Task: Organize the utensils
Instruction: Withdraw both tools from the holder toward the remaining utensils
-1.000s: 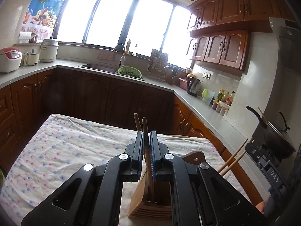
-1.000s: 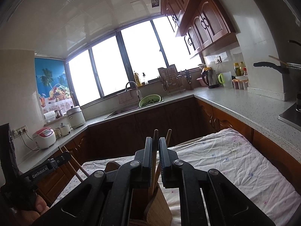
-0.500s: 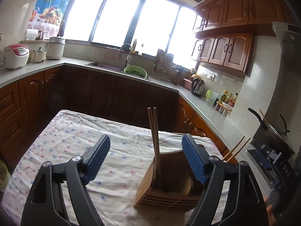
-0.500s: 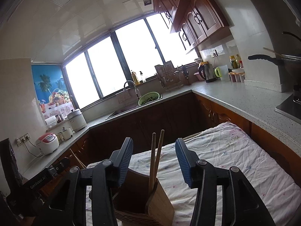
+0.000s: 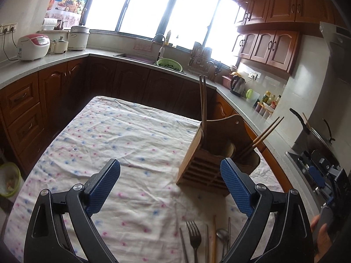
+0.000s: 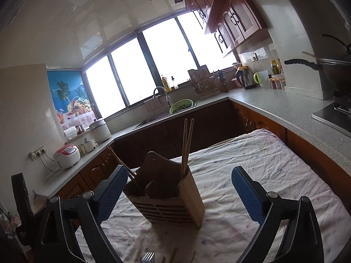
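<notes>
**Both grippers wide apart, chopsticks standing in the holder**

The left gripper stood with its blue-padded fingers spread wide and nothing between them, above the white floral-print tablecloth. The right gripper was likewise spread wide and held nothing, its fingers flanking the view of the slatted wooden utensil holder.

That holder stood upright on the cloth, towards the table's right side as seen from the left wrist. One pair of brown wooden chopsticks stood nearly upright in the holder's left compartment; in the right wrist view this pair rose at the holder's right corner. A second pair of wooden chopsticks leaned outward from the other side of the holder; in the right wrist view it slanted behind the left finger.

Loose cutlery lay on the cloth at the near edge: a metal fork, a metal spoon, a single wooden chopstick and thin metal chopsticks, side by side. The fork's tines just showed at the bottom of the right wrist view.
</notes>
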A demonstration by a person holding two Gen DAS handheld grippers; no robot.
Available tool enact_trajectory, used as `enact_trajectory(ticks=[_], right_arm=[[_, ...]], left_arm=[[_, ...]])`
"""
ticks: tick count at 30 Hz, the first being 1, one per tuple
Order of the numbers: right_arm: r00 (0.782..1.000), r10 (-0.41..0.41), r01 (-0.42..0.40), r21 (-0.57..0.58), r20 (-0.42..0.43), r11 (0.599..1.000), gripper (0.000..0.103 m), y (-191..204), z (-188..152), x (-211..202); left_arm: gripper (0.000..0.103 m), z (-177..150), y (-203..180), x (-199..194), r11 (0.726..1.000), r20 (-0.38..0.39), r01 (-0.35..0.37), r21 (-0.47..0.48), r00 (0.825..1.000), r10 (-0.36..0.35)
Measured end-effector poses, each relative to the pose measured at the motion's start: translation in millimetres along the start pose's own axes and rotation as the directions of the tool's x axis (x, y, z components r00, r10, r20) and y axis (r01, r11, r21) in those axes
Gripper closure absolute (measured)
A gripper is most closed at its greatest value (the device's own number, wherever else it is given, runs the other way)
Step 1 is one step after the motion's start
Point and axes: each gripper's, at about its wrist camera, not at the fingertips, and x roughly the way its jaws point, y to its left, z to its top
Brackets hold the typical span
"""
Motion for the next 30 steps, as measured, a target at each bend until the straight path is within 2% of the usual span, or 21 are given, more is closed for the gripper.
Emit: enact_trajectory(ticks=[6, 16, 30], right_arm=[[0.999, 0.011, -0.012, -0.009, -0.047, 1.000, 0.006, 5.7, -18.6, -21.2], [0.997, 0.009, -0.012, -0.035, -0.077, 0.999, 0.006, 13.2, -38.0, -59.1], [0.995, -0.036, 0.029, -0.075, -0.091, 0.997, 0.006, 11.9, -78.8, -94.0]], left_arm=[[0.008, -16.9, 6.7, -28.8, 1.000, -0.014, -0.010, -0.009, 1.000, 0.010], [0.008, -41.5, 12.8, -60.4, 1.000, -0.041, -0.018, 0.000, 0.999, 0.018], [0.008, -82.2, 12.4, -76.6, 0.999, -0.090, -0.037, 0.040, 0.995, 0.041]])
